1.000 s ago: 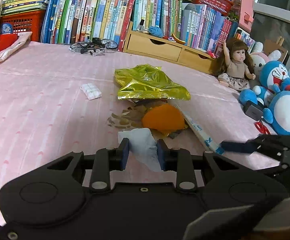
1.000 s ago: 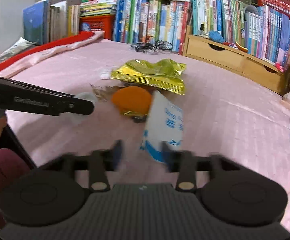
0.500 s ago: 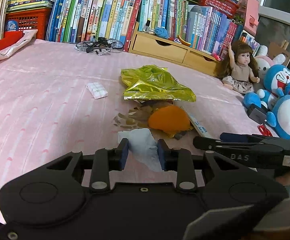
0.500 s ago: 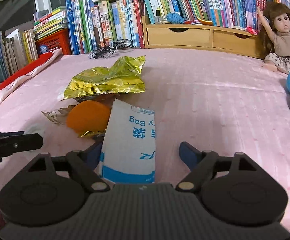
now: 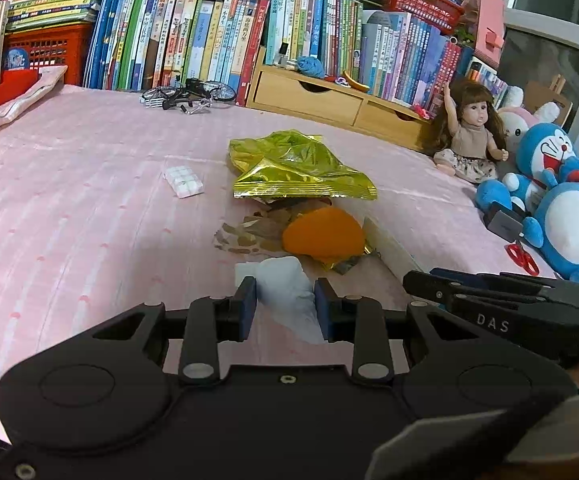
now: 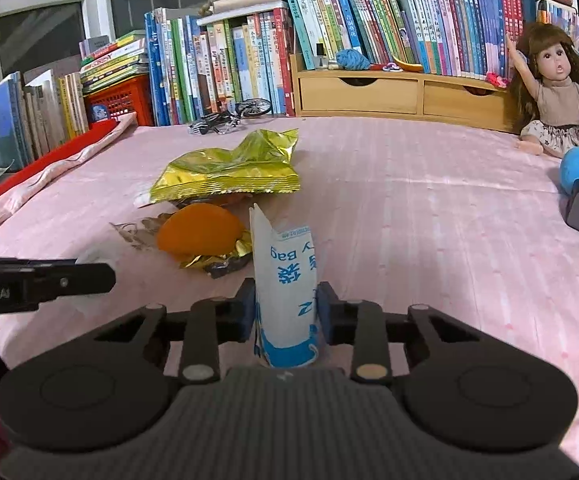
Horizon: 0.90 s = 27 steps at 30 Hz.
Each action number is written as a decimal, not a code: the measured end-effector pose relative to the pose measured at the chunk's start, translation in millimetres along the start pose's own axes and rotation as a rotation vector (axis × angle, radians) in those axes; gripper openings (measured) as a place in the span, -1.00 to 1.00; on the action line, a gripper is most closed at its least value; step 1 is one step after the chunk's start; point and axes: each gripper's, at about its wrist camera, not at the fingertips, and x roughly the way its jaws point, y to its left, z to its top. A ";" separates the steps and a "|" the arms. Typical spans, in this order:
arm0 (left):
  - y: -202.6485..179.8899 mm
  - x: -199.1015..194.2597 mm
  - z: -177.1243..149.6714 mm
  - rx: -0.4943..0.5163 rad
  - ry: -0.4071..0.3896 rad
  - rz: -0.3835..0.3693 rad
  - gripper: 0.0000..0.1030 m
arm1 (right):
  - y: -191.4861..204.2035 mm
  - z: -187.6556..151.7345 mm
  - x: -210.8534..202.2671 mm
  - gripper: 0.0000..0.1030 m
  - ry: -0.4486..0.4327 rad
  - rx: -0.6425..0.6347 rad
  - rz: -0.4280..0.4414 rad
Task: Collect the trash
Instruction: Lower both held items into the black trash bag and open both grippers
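Observation:
My left gripper [image 5: 285, 304] is shut on a crumpled white tissue [image 5: 287, 290] just above the pink bedspread. My right gripper [image 6: 285, 308] is shut on a white paper bag with blue print [image 6: 285, 276], which is folded upright between the pads. Ahead of both lies a pile of trash: a gold foil snack bag [image 5: 293, 168] [image 6: 229, 172], an orange peel [image 5: 323, 236] [image 6: 199, 232] on crumpled foil, and brown wrapper scraps [image 5: 245, 236]. A small white blister pack [image 5: 183, 180] lies left of the snack bag. The right gripper's body shows at the left wrist view's right edge.
Rows of books [image 5: 193, 40], a wooden drawer unit [image 5: 329, 100], and a toy bicycle [image 5: 187, 96] line the far side of the bed. A doll [image 5: 469, 132], blue plush toys [image 5: 561, 200], red scissors [image 5: 523, 256] and a dark box [image 5: 503, 224] sit at the right.
My right gripper was open around the paper bag half a second ago and has now shut on it, folding it upright. The left gripper keeps hold of the tissue.

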 end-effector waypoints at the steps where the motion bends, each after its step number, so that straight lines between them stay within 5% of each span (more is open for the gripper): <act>1: -0.4 -1.7 -0.4 0.004 -0.002 0.001 -0.43 | 1.6 -1.7 -3.8 -0.32 -0.004 -0.005 0.001; 27: -11.9 -80.2 -48.4 0.028 0.028 -0.092 -0.43 | 41.9 -46.9 -96.3 -0.32 -0.044 -0.024 0.122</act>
